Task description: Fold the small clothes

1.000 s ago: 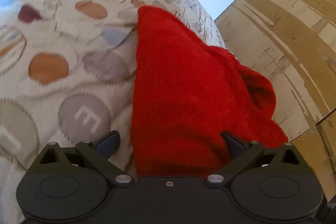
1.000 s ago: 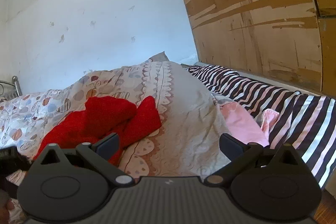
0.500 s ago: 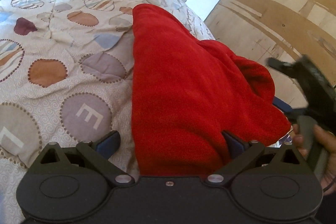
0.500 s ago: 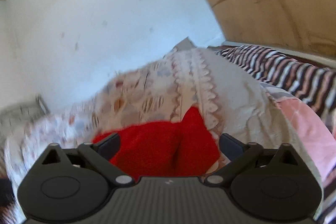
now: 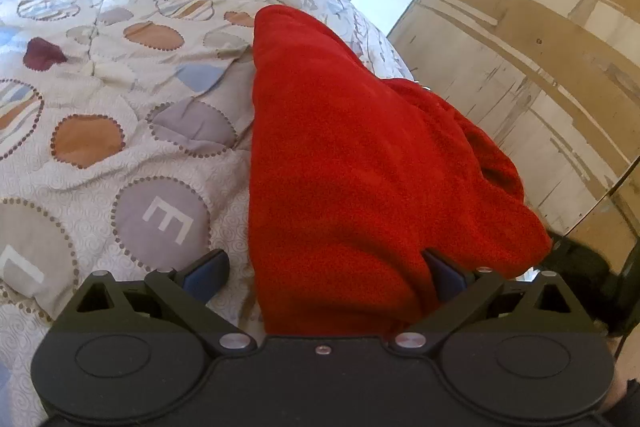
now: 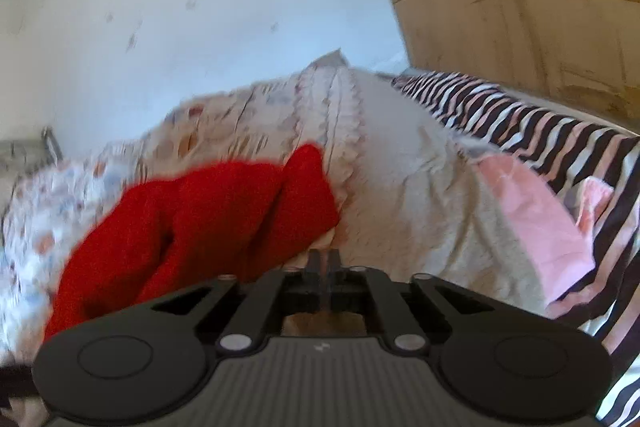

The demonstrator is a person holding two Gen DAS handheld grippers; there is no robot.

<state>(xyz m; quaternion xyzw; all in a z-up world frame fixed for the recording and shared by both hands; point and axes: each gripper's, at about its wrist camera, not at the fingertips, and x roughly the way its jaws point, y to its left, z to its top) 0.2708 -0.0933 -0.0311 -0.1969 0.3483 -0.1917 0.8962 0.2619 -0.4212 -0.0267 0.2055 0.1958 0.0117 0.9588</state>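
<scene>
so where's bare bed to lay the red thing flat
Free: the dotted quilt left of the red garment, and the pale strip between it and the pink cloth. Crowded toward the striped bedding.

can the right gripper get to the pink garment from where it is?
Probably yes. The pink garment lies uncovered on the quilt, right of the right gripper, nothing between them. Its jaws are shut, so they'd need opening.
</scene>
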